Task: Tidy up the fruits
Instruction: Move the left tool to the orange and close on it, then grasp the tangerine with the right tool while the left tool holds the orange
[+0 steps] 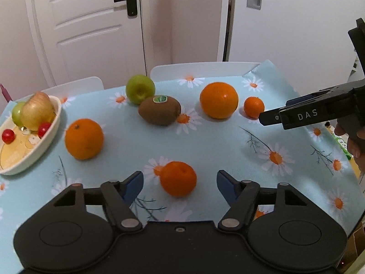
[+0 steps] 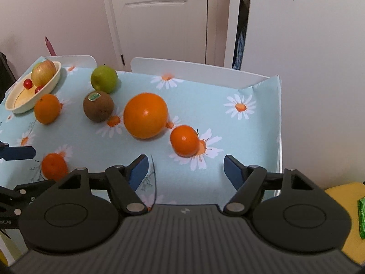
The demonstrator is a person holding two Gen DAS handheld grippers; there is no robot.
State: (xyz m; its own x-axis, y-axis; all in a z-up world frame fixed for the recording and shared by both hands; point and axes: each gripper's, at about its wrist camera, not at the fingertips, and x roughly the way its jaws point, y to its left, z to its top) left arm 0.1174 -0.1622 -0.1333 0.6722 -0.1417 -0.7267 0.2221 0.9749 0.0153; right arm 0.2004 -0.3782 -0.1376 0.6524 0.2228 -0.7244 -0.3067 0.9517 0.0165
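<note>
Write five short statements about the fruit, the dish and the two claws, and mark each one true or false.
1. The brown kiwi with the green sticker lies in the cream oval dish. False: it lies on the daisy-print tablecloth, beside the green apple.
2. The left claw is open, with a small orange mandarin between its fingers. True.
3. The right claw is shut on the large orange. False: it is open and holds nothing.
4. The dish holds a yellow-red apple and two small red fruits. True.
5. All the orange fruits are in the dish. False: all four in view lie on the tablecloth.
</note>
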